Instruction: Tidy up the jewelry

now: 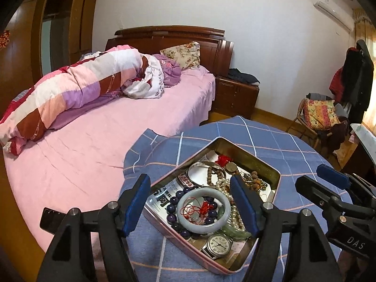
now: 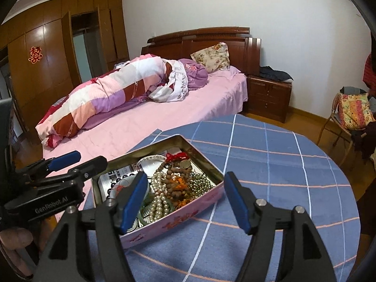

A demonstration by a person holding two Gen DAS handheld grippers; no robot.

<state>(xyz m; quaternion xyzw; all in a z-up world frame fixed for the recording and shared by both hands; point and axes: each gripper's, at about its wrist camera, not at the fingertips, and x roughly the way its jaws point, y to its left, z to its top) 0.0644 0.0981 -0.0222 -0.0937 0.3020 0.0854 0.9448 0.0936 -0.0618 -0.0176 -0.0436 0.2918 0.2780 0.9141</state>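
A pink metal tin (image 1: pixel 258 155) full of jewelry sits on a round table with a blue checked cloth (image 1: pixel 270 138). In it lie a pale jade bangle (image 1: pixel 204 209) with red cord, dark purple beads (image 1: pixel 172 208), a pearl necklace (image 1: pixel 233 211), a wristwatch (image 1: pixel 218 244), brown wooden beads (image 2: pixel 177 176) and green beads (image 2: pixel 201 183). My left gripper (image 1: pixel 190 205) is open and empty, hovering over the tin's near end. My right gripper (image 2: pixel 185 199) is open and empty, above the tin's (image 2: pixel 192 206) right corner. Each gripper shows in the other view.
A bed with a pink sheet (image 1: pixel 94 141) and rolled quilt lies left of the table. A wooden nightstand (image 1: pixel 235 96) stands behind. A chair with clothes (image 1: pixel 322 117) is at the right. The cloth (image 2: pixel 282 164) lies bare right of the tin.
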